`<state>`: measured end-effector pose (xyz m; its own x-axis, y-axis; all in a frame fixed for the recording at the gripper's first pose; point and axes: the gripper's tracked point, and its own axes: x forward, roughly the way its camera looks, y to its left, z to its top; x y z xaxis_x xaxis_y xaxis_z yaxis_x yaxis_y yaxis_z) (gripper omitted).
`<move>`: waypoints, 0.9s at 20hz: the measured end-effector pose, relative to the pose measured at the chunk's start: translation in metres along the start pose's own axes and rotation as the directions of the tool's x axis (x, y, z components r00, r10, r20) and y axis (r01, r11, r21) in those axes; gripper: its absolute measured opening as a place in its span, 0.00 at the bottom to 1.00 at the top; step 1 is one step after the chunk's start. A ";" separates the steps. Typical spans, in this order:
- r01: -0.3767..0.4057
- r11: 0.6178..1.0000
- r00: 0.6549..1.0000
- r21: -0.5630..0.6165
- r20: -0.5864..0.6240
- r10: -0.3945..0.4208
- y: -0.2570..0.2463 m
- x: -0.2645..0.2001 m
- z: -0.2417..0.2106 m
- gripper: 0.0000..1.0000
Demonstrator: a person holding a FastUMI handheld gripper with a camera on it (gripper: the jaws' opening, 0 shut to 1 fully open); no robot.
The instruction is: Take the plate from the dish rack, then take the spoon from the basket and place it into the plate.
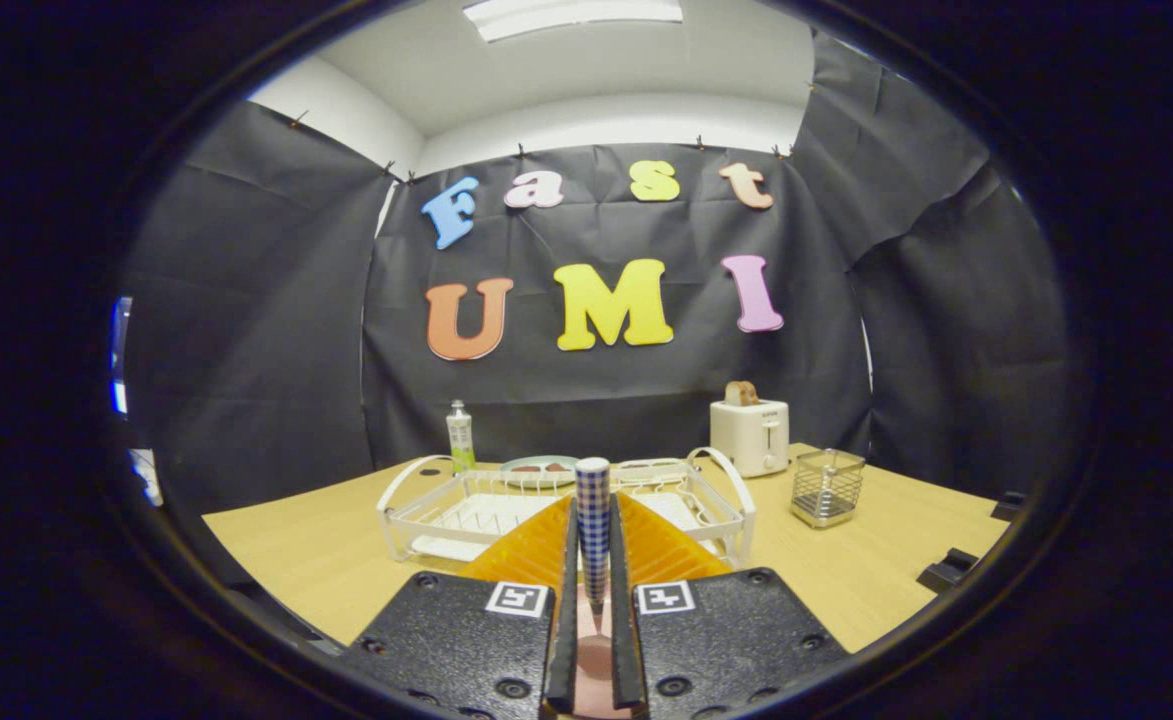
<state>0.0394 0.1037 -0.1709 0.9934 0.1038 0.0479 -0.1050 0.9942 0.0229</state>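
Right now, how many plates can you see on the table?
1. The plate lies flat beyond the dish rack, right of the bottle. The gripper is shut on the spoon, whose handle could hide something behind it.

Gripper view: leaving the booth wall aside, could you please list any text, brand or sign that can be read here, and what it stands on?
No text is readable.
Toaster: a small mark on its front, too small to read.
Bottle: a label, too blurred to read.
Gripper: two square coded markers, patterns only, no words; its fingers are shut on the checked handle of the spoon.
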 end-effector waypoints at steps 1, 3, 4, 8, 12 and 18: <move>0.009 1.000 1.000 0.000 -0.011 -0.009 -0.006 0.001 -0.002 0.19; 0.022 1.000 1.000 0.008 -0.007 -0.021 -0.012 0.001 0.003 0.20; 0.026 1.000 1.000 0.007 -0.015 -0.025 -0.015 0.002 0.001 0.20; 0.039 0.999 0.999 0.008 -0.028 -0.039 -0.027 -0.001 0.003 0.22; 0.078 0.997 0.997 -0.030 0.005 -0.078 -0.042 -0.007 0.014 0.26; 0.099 0.995 0.994 -0.031 -0.031 -0.100 -0.057 -0.026 0.030 0.51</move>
<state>0.0181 0.0437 -0.1435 0.9999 0.0044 0.0148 -0.0043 1.0000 -0.0032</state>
